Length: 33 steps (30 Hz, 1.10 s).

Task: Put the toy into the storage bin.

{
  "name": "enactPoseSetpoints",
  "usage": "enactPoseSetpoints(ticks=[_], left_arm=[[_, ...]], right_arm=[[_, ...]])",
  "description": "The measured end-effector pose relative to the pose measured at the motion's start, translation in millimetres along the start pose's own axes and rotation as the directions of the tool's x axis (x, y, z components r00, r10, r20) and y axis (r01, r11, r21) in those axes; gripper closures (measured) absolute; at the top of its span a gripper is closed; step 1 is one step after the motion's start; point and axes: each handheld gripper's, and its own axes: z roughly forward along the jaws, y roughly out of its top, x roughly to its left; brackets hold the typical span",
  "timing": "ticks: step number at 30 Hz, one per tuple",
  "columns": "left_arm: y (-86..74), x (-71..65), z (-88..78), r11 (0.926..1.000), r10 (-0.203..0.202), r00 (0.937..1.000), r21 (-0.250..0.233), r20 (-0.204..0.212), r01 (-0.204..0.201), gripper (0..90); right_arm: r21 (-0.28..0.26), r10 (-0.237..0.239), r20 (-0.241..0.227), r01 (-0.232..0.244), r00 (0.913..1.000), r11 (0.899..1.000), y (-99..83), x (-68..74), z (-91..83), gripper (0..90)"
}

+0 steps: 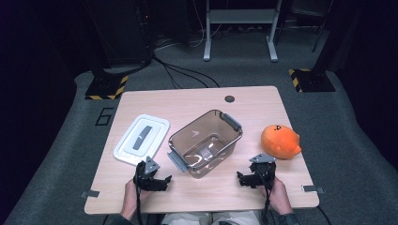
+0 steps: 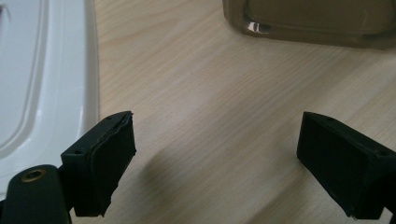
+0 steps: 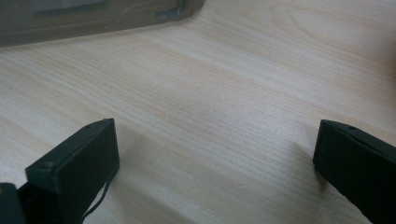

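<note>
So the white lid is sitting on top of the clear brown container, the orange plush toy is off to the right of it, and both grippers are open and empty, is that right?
Not quite. The white lid is off the clear brown container, lying flat on the table to its left, as the high view shows. The rest holds: the orange plush toy sits to the right, and the left gripper and right gripper are open and empty.

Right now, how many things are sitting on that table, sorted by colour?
White: 1, the lid
Clear brownish: 1, the container
Orange: 1, the plush toy
Total: 3
</note>
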Motion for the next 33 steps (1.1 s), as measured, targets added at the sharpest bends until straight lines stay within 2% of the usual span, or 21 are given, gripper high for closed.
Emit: enactPoseSetpoints(ticks=[2, 7, 9, 10, 14, 15, 17, 18, 22, 23, 24, 27, 33], left_arm=[[-0.2, 0.3, 2.7, 0.9996, -0.024, 0.9997, -0.016, 0.011, 0.024, 10.5], [-0.4, 4.2, 5.5, 0.9990, -0.043, 0.9981, -0.015, 0.044, 0.043, 10.3], [-0.1, 6.1, 5.5, 0.9989, -0.046, 0.9972, -0.001, 0.059, 0.047, 10.3], [-0.6, 5.8, 6.3, 0.9988, -0.048, 0.9972, -0.011, 0.057, 0.049, 10.3], [-0.4, 5.8, 5.9, 0.9989, -0.046, 0.9974, -0.006, 0.055, 0.046, 10.3], [-0.4, 5.8, 5.9, 0.9989, -0.046, 0.9974, -0.006, 0.055, 0.046, 10.3], [-0.4, 5.9, 5.8, 0.9990, -0.044, 0.9976, -0.005, 0.054, 0.045, 10.3], [-0.5, 5.7, 5.8, 0.9988, -0.048, 0.9973, -0.004, 0.056, 0.049, 10.3], [-0.5, 5.2, 6.1, 0.9984, -0.055, 0.9970, -0.008, 0.055, 0.055, 10.3], [-0.5, 5.2, 6.1, 0.9984, -0.054, 0.9970, -0.009, 0.055, 0.055, 10.3], [-0.5, 5.2, 6.1, 0.9985, -0.054, 0.9970, -0.008, 0.055, 0.055, 10.3], [-0.5, 5.4, 6.0, 0.9986, -0.053, 0.9971, -0.007, 0.055, 0.053, 10.3], [-0.6, 5.8, 6.2, 0.9988, -0.047, 0.9973, -0.010, 0.056, 0.047, 10.3]], right_arm=[[0.002, 0.001, -0.004, -0.001, 1.0000, 1.000, 0.4, 0.3, -0.1, 0.0], [-0.002, -0.023, -0.020, 0.023, 0.9995, 1.000, -0.9, -2.1, -1.1, 0.0], [-0.006, -0.062, -0.023, 0.062, 0.9978, 0.998, -2.6, -4.1, -3.2, 0.0], [-0.009, -0.079, -0.027, 0.079, 0.9965, 0.997, -3.4, -4.7, -4.5, 0.0], [0.005, -0.078, -0.057, 0.079, 0.9953, 0.997, -6.8, -9.4, -8.8, 0.0], [0.012, -0.109, -0.069, 0.110, 0.9916, 0.994, -6.8, -11.7, -10.0, 0.0], [0.016, -0.128, -0.084, 0.129, 0.9882, 0.991, -6.4, -12.3, -13.1, 0.0], [0.010, -0.160, -0.100, 0.162, 0.9820, 0.987, -6.0, -14.1, -16.7, 0.0], [-0.009, -0.200, -0.131, 0.200, 0.9711, 0.980, 0.8, -20.4, -30.7, 0.1], [-0.016, -0.191, -0.129, 0.191, 0.9730, 0.981, 3.2, -20.9, -34.6, 0.4], [-0.024, -0.213, -0.132, 0.211, 0.9683, 0.977, 5.7, -23.8, -38.4, 0.5], [-0.026, -0.229, -0.131, 0.228, 0.9645, 0.973, 14.1, -29.8, -47.3, 0.9], [-0.034, -0.242, -0.124, 0.240, 0.9622, 0.970, 28.6, -40.2, -62.0, 0.7]])
